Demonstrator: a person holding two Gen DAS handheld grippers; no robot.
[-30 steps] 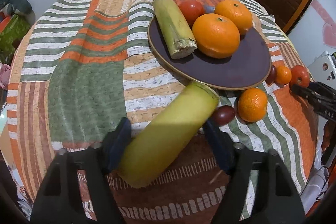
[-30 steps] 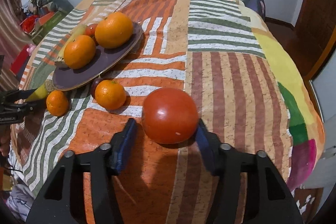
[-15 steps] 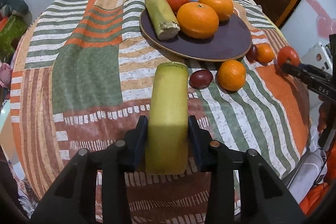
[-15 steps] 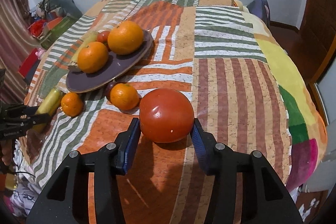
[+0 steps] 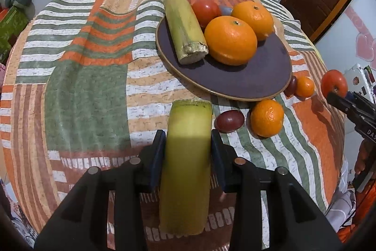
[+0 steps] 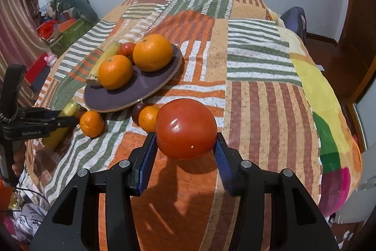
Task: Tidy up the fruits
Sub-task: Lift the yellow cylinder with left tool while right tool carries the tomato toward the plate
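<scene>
Patchwork bedspread (image 5: 89, 91) | left claw (image 5: 188, 145) clenched on sugarcane piece (image 5: 188, 168) | right claw (image 6: 185, 149) grips tomato (image 6: 185, 128), seemingly lifted

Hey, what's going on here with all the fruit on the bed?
A person is sorting fruit with two handheld grippers. The left gripper is clamped on a yellow-green cut stalk piece; the right gripper holds a big red tomato lifted off the striped patchwork blanket. The dark round plate already carries another stalk piece, two large oranges and a tomato. Two small oranges and two dark red fruits lie beside the plate.
</scene>
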